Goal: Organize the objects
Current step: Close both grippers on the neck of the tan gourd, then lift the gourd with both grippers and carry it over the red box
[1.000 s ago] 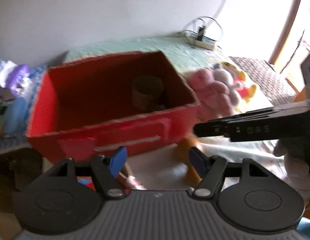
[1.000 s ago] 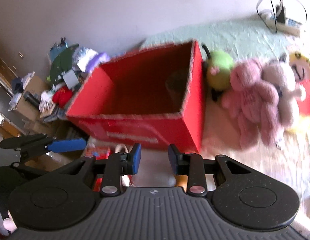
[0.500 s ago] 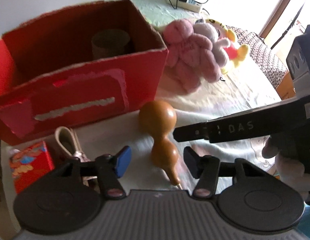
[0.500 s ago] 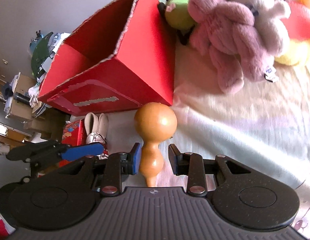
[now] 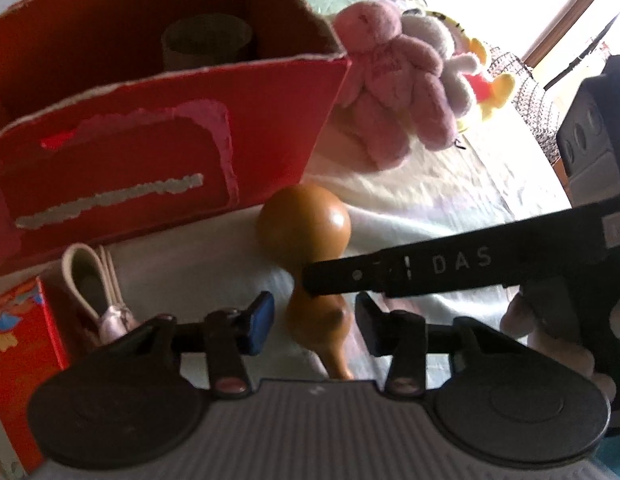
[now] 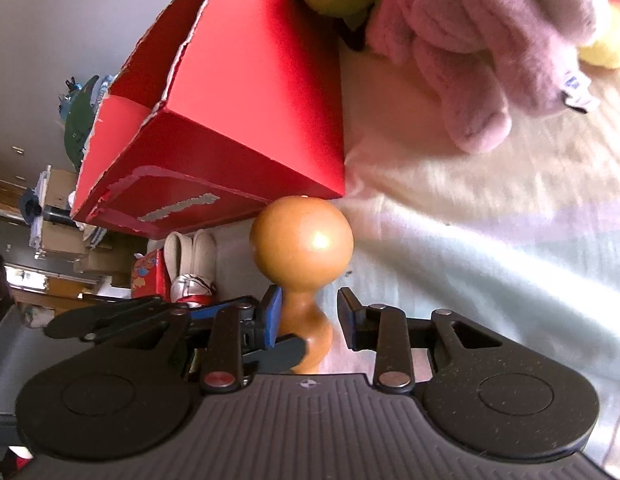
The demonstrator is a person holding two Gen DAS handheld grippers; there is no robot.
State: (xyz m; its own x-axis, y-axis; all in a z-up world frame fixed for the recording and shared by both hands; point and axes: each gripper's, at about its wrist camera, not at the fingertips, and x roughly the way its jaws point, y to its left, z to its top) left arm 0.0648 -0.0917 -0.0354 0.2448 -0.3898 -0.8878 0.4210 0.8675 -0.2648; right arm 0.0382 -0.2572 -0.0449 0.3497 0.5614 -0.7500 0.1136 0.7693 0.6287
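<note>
From the left wrist, the gourd [image 5: 303, 224] lies on the sheet just before the red box [image 5: 157, 152]. The left gripper [image 5: 314, 320] is closing around its small bulb, pads not yet touching.

From the right wrist, the right gripper [image 6: 307, 316] stands open beside the narrow waist [image 6: 301, 300]. The gourd looks hard, smooth and probably light, so the waist seems the safest place to hold.

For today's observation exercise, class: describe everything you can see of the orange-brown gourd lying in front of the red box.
The gourd is smooth, glossy and orange-brown, like polished wood. It has a large round bulb, a narrow waist, a smaller lower bulb and a tapering tip. It lies on the pale cloth, its big bulb close to the red box. Both grippers straddle its lower part: the left gripper is closing around it, and the right gripper has visible gaps beside it.
</note>
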